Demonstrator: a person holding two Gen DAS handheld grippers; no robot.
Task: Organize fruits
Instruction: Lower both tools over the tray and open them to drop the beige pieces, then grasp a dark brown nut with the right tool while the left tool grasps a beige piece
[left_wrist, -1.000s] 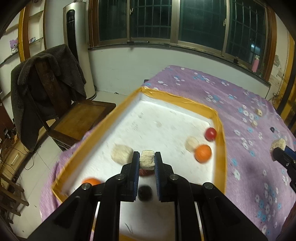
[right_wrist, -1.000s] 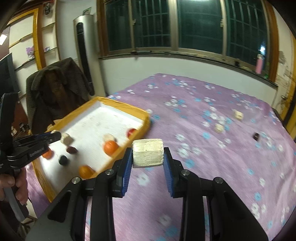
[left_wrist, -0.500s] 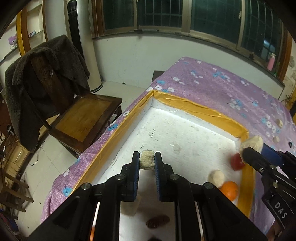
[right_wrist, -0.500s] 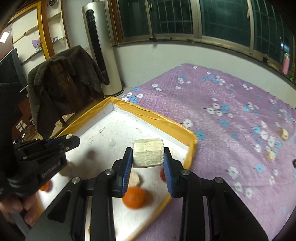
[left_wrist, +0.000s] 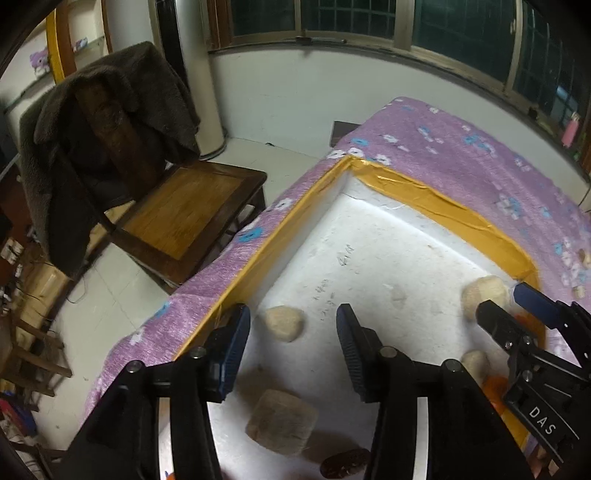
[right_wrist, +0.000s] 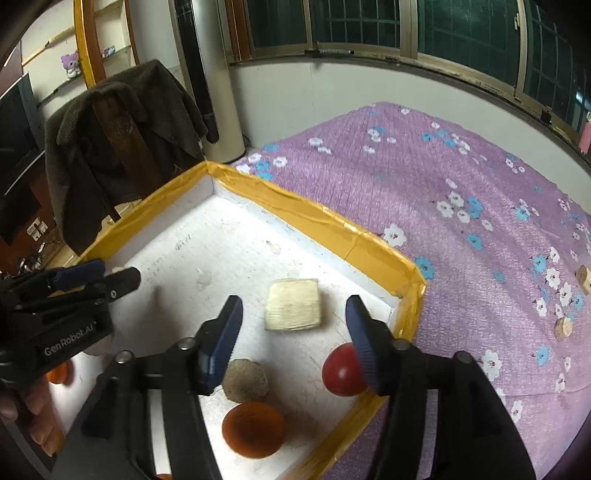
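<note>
Both drops look done, so the step in hand is a clean pull-out: each gripper is best lifted straight up before being swung off, so nothing gets nudged. The left gripper (left_wrist: 291, 343) is tilted down over the tray (left_wrist: 436, 206), jaws spread wide and empty, a pale lump (left_wrist: 284, 323) just ahead between them. The right gripper (right_wrist: 293, 339) is pitched down too, wide open, with nothing gripped; the block (right_wrist: 293, 309) lies just ahead between its jaws. A few fruits can be seen on the bed (right_wrist: 424, 177), well off to the right.

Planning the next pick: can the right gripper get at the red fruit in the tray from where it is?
Probably yes. The right gripper is open and empty, the red fruit sits uncovered by its right finger, near the tray's yellow rim, which may crowd that finger.
</note>
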